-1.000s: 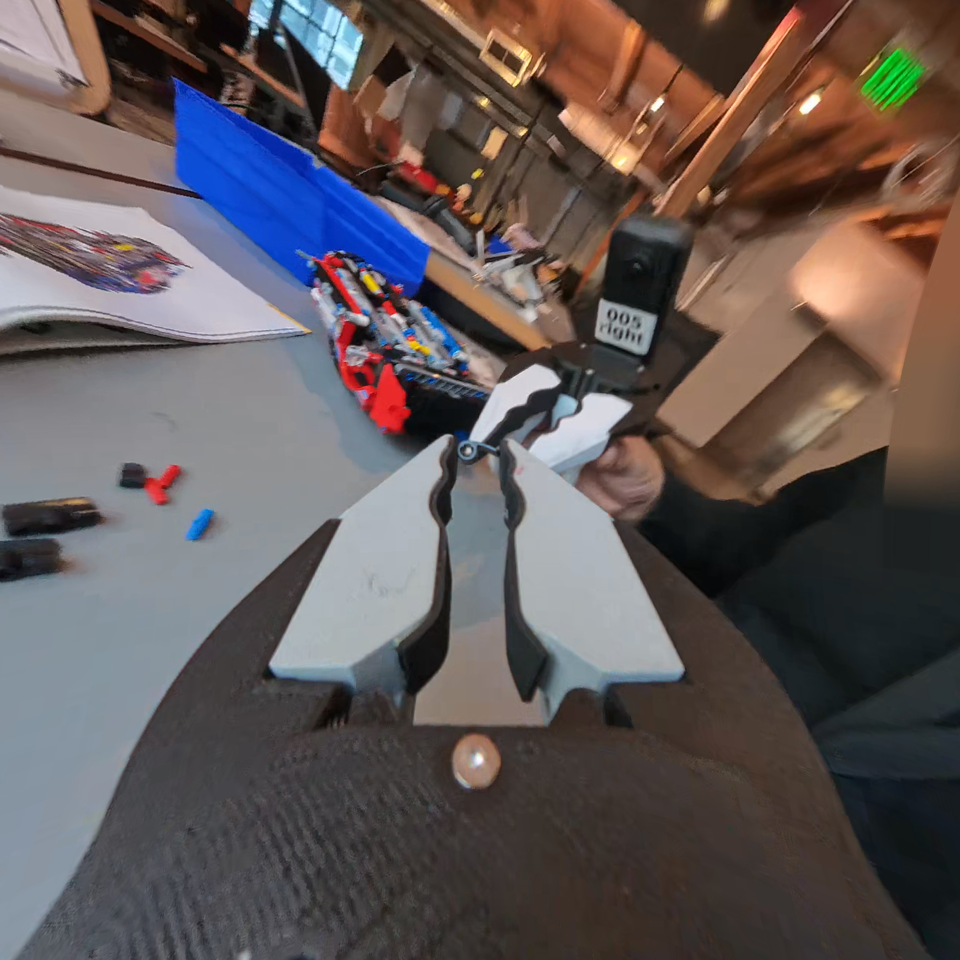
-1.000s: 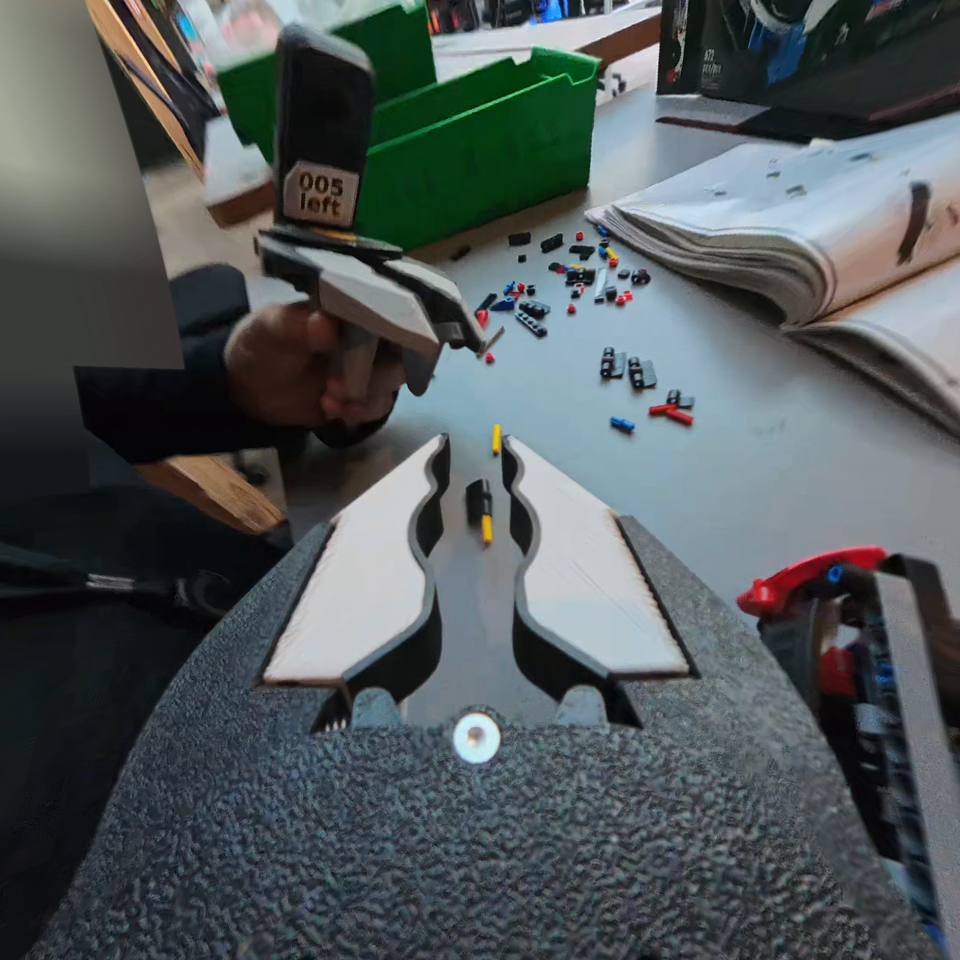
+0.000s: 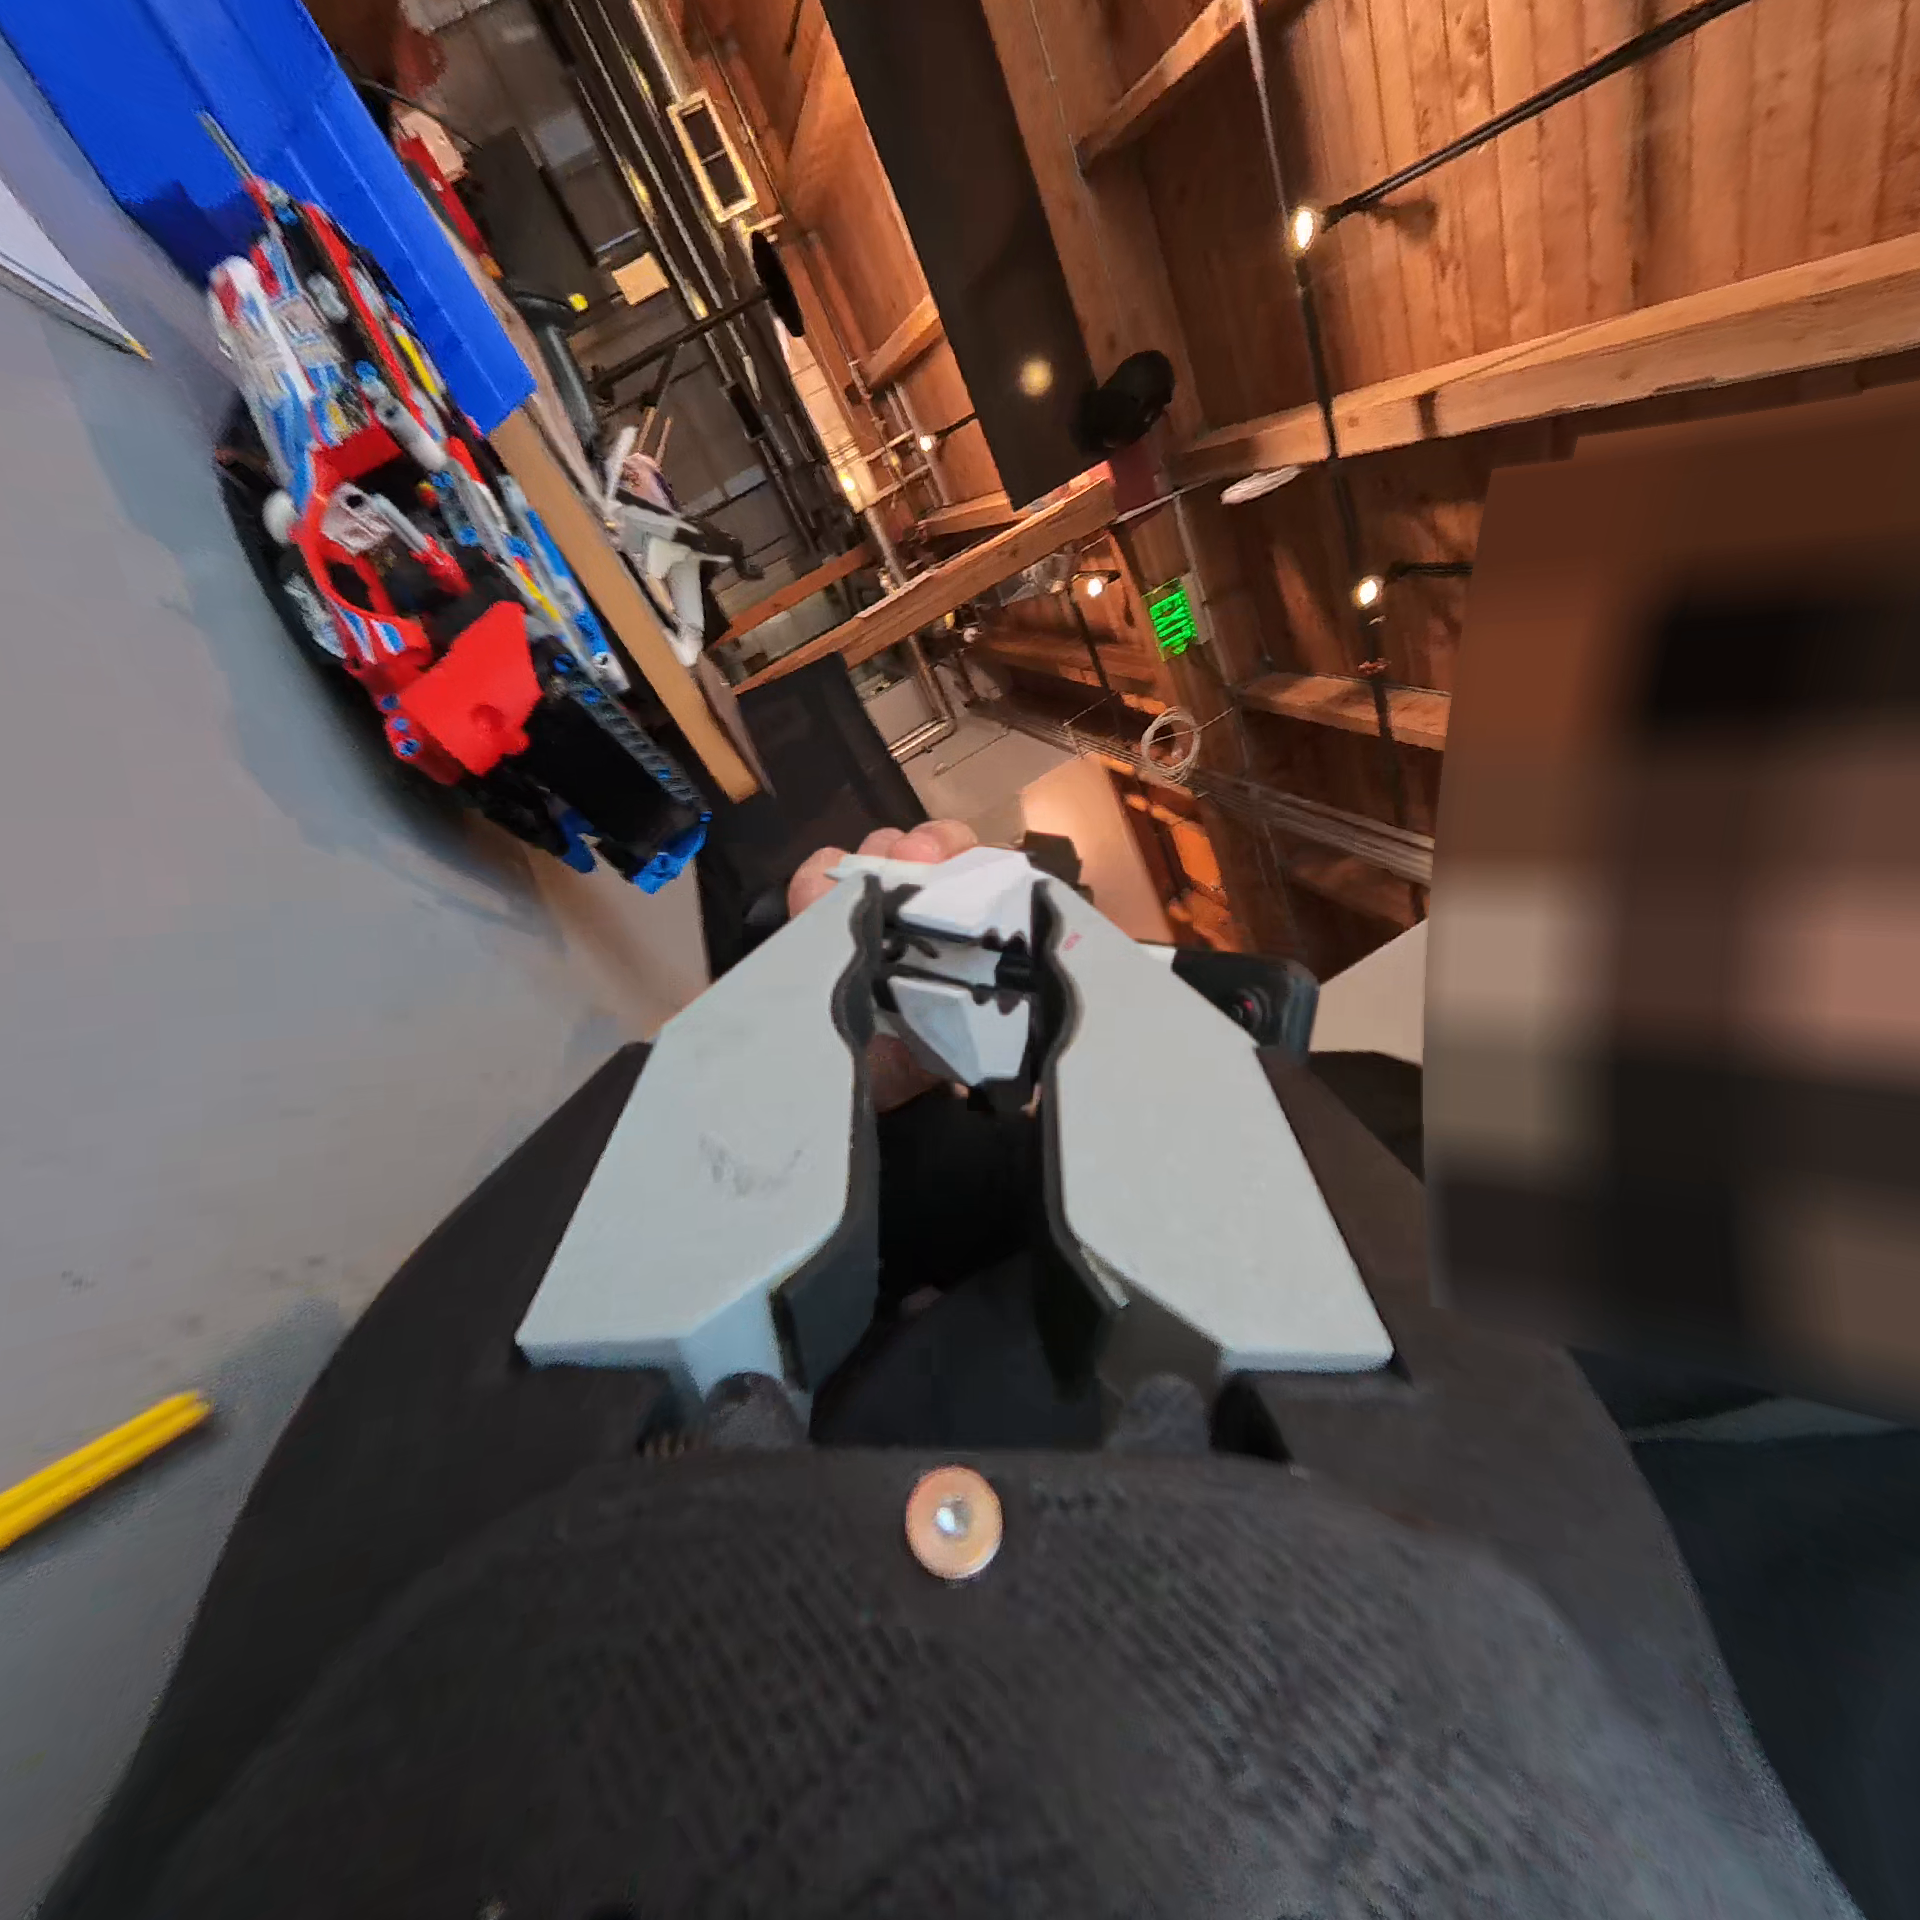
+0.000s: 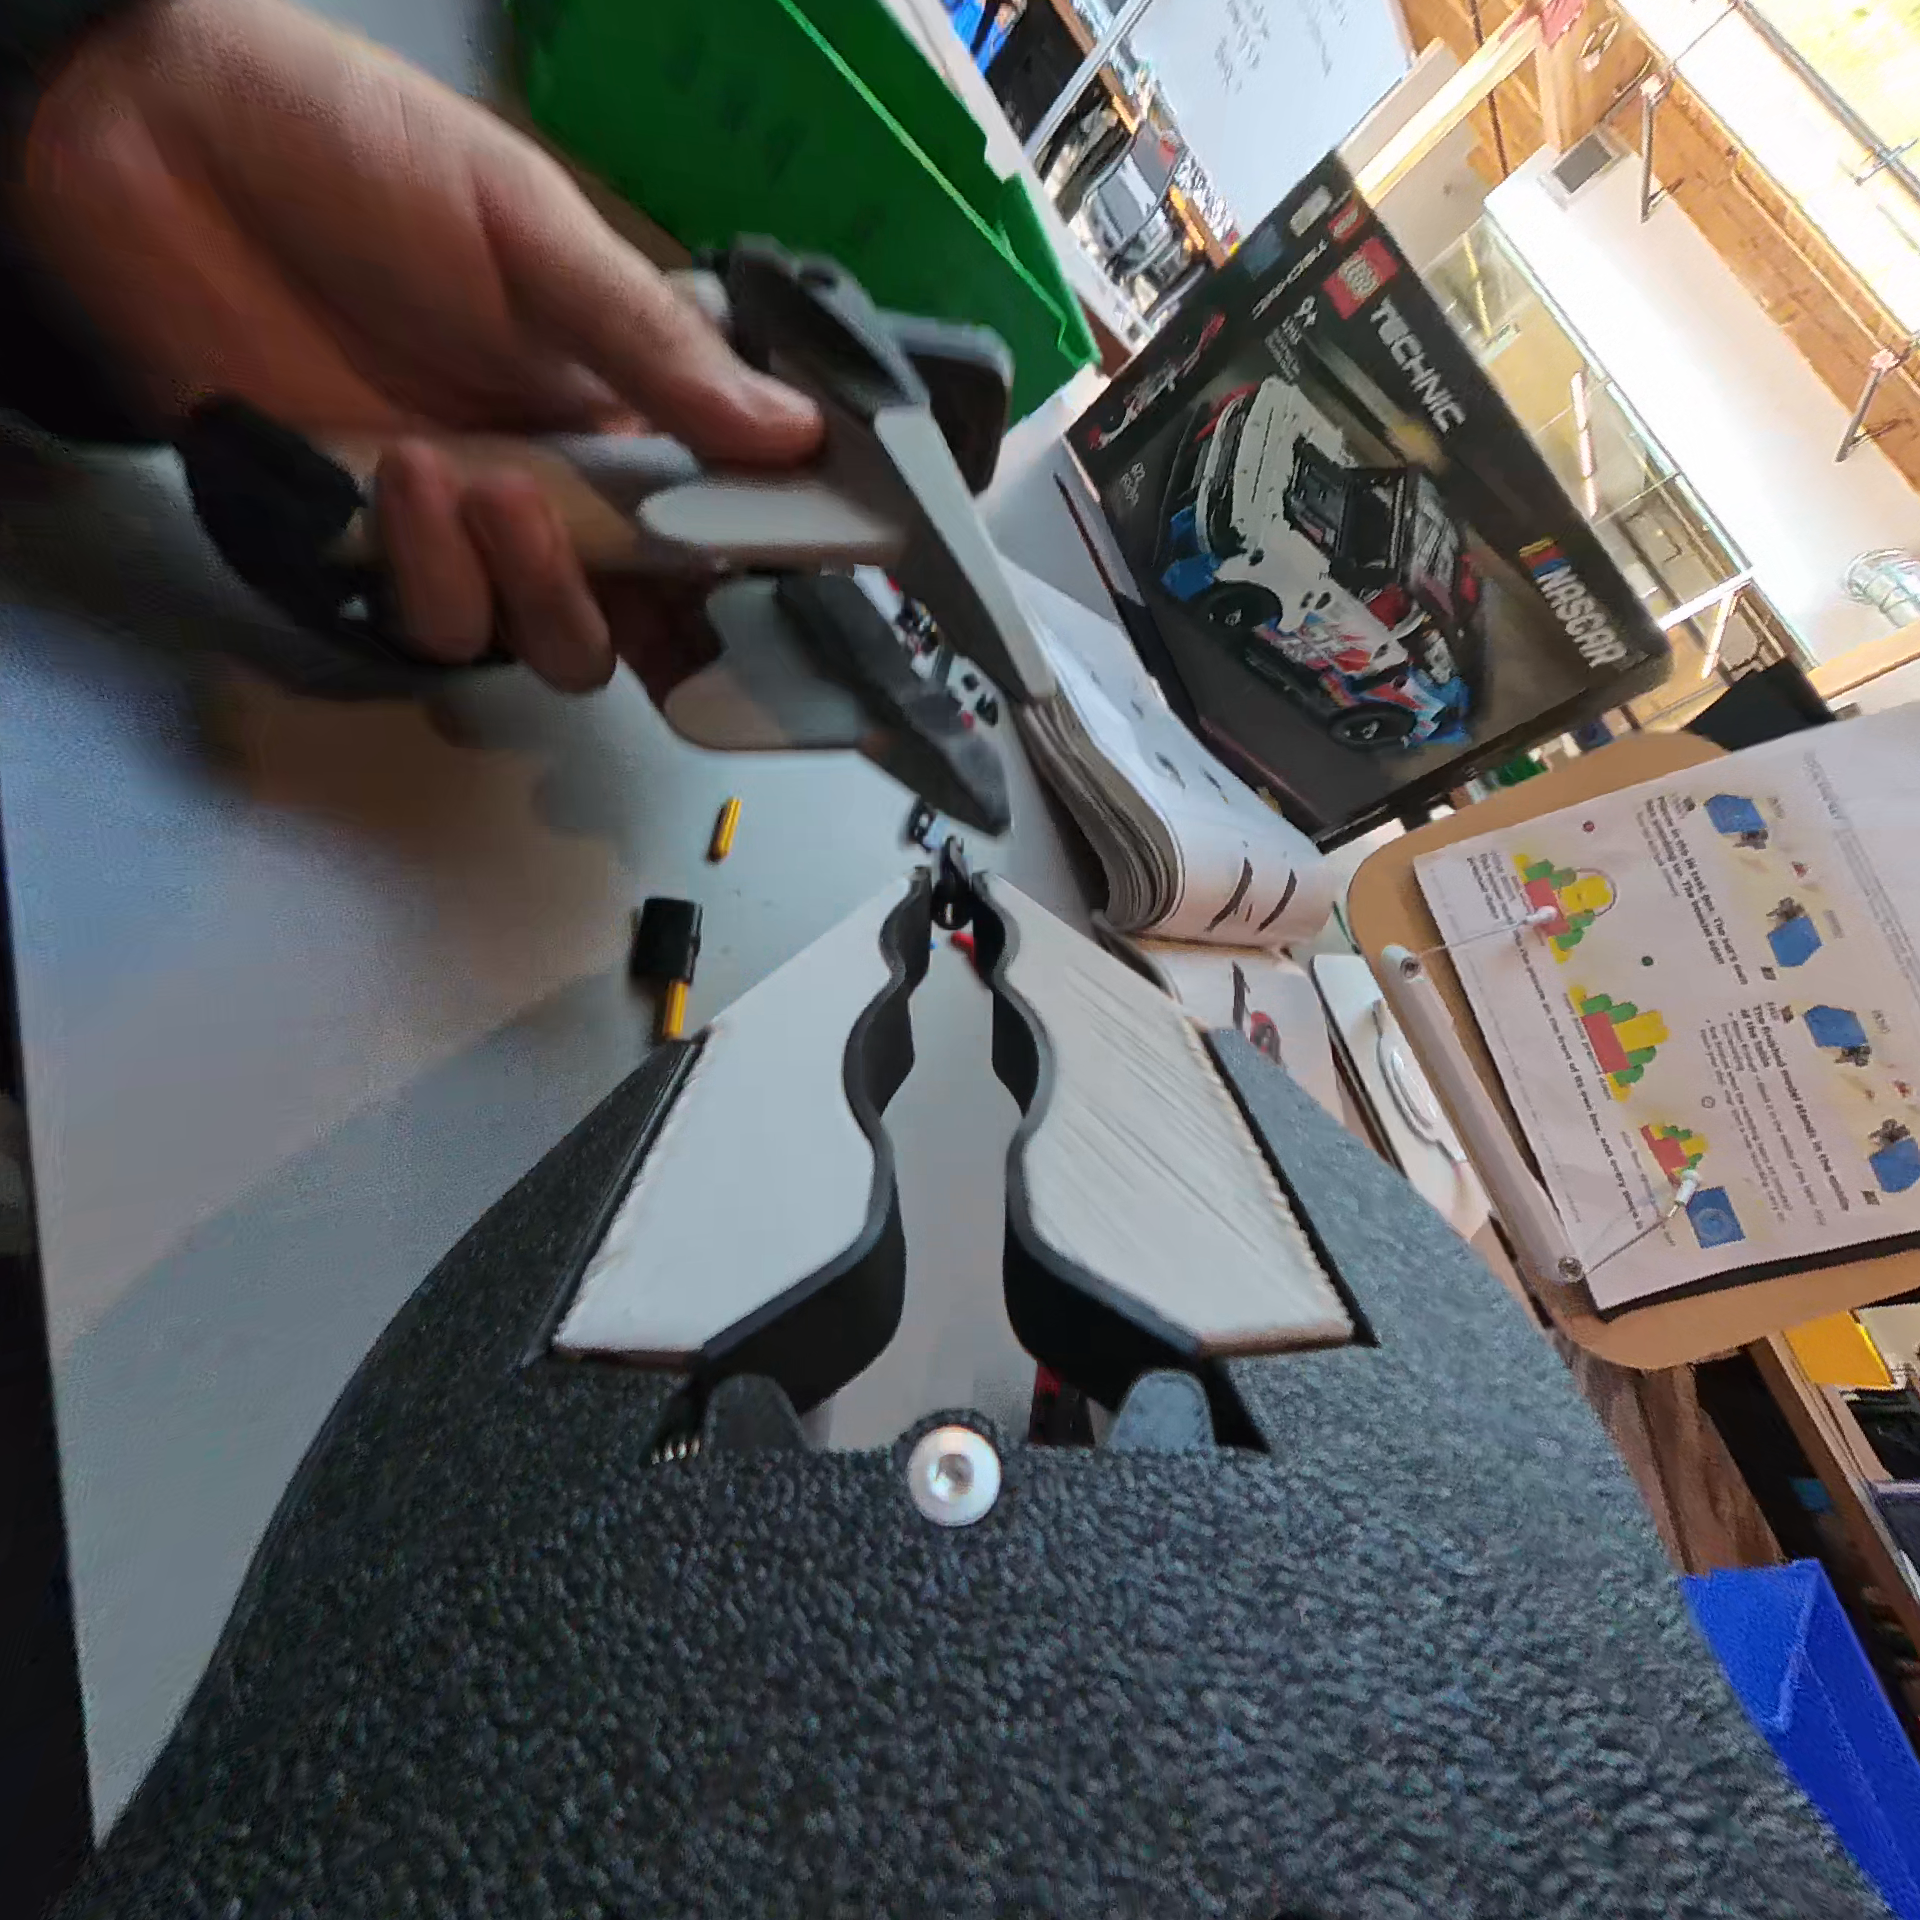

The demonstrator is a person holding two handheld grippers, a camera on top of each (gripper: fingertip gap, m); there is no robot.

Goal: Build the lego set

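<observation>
My right gripper is shut on a small black lego piece held at its fingertips above the grey table. My left gripper is open, and its tips straddle the right gripper's white fingers, which stand turned crosswise to it. In the right wrist view the left gripper, held by a hand, hovers just above the black piece with its jaws apart. The partly built red, white and blue lego car lies on the table at the left.
A black-and-yellow piece and a small yellow axle lie on the table. An open instruction book, the set's box, a green bin, a clipboard with a sheet and a blue bin stand around. Both grippers' tips are close together, under 4 cm apart.
Both grippers lifted, tilted and came tip to tip. The small piece that my left gripper held is now in my right gripper, which has closed; the left has opened wider.
</observation>
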